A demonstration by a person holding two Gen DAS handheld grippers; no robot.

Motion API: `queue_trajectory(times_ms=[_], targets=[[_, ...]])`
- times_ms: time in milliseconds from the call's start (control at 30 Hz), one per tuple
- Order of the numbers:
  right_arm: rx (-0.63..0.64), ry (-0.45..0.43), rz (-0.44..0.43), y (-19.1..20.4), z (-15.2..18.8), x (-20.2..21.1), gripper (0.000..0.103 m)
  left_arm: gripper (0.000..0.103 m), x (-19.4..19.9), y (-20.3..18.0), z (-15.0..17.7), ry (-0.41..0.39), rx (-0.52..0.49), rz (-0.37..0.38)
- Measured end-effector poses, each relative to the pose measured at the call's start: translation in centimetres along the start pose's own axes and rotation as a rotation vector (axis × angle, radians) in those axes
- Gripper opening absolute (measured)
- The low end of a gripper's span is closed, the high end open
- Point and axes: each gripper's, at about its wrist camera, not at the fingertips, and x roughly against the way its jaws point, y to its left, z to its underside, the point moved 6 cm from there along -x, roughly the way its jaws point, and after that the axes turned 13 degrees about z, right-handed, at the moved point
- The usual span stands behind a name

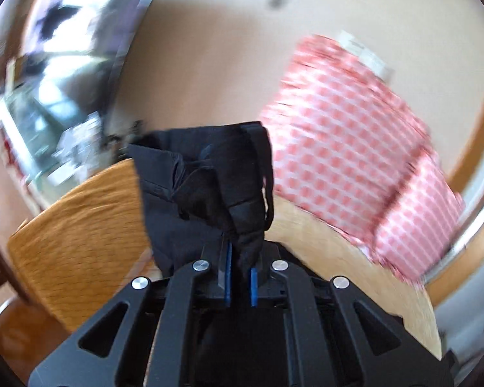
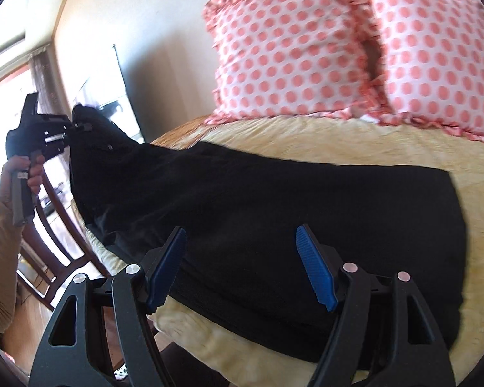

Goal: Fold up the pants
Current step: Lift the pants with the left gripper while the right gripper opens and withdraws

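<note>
Black pants (image 2: 274, 213) lie across a cream bedspread (image 2: 306, 135), one end lifted at the left. My left gripper (image 1: 240, 258) is shut on a bunch of the black pants fabric (image 1: 209, 187) and holds it up above the bed; it also shows in the right wrist view (image 2: 71, 127), pinching the raised end. My right gripper (image 2: 242, 251) is open and empty, its blue pads (image 2: 316, 274) spread just above the pants near the bed's front edge.
Two pink polka-dot pillows (image 2: 287, 48) stand at the head of the bed, also seen blurred in the left wrist view (image 1: 338, 135). A dark wooden chair (image 2: 51, 245) stands left of the bed. A window (image 2: 3, 74) is at the far left.
</note>
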Motion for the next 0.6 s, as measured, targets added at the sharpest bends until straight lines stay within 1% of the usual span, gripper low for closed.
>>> queue_trajectory(times_ms=[33,67,100,167,200,267,300,333,400,467,500,533,600], targets=[[-0.017,-0.011,0.022,-1.0,0.0,0.7,0.072,0.007,-0.7,-2.1,0.1,0.018,-0.035,0.031],[-0.036,-0.020,0.045,-2.1,0.0,1.2,0.072,0.007,-1.9,-5.4,0.6,0.047,-0.091,0.077],[-0.055,-0.028,0.064,-3.0,0.0,1.7,0.072,0.007,-2.4,-7.2,1.0,0.063,-0.119,0.103],[-0.110,-0.044,0.115,-5.6,0.3,3.1,0.072,0.007,-4.5,-13.0,2.7,0.119,-0.220,0.191],[-0.129,-0.045,0.134,-6.5,0.5,3.5,0.072,0.007,-5.2,-14.9,3.5,0.136,-0.255,0.216],[-0.183,-0.046,0.187,-8.9,1.4,4.7,0.072,0.007,-7.7,-19.8,6.6,0.203,-0.318,0.306],[-0.197,-0.044,0.199,-9.6,1.7,5.0,0.072,0.007,-8.4,-21.2,7.9,0.231,-0.329,0.338],[-0.215,-0.037,0.220,-10.5,2.3,5.3,0.072,0.007,-9.7,-23.1,10.3,0.276,-0.351,0.375],[-0.248,-0.015,0.255,-12.1,3.6,5.9,0.072,0.007,-11.6,-25.4,14.7,0.364,-0.406,0.402],[-0.277,-0.001,0.268,-13.2,4.5,6.2,0.074,0.007,-13.6,-26.3,20.3,0.510,-0.442,0.417],[-0.285,0.003,0.275,-13.5,5.0,6.5,0.074,0.007,-14.5,-26.1,22.6,0.584,-0.436,0.420],[-0.291,0.008,0.286,-14.0,5.3,6.7,0.075,0.007,-14.5,-25.8,23.9,0.609,-0.433,0.423],[-0.299,0.010,0.307,-14.9,5.7,7.0,0.075,0.007,-14.5,-25.8,24.2,0.592,-0.453,0.410]])
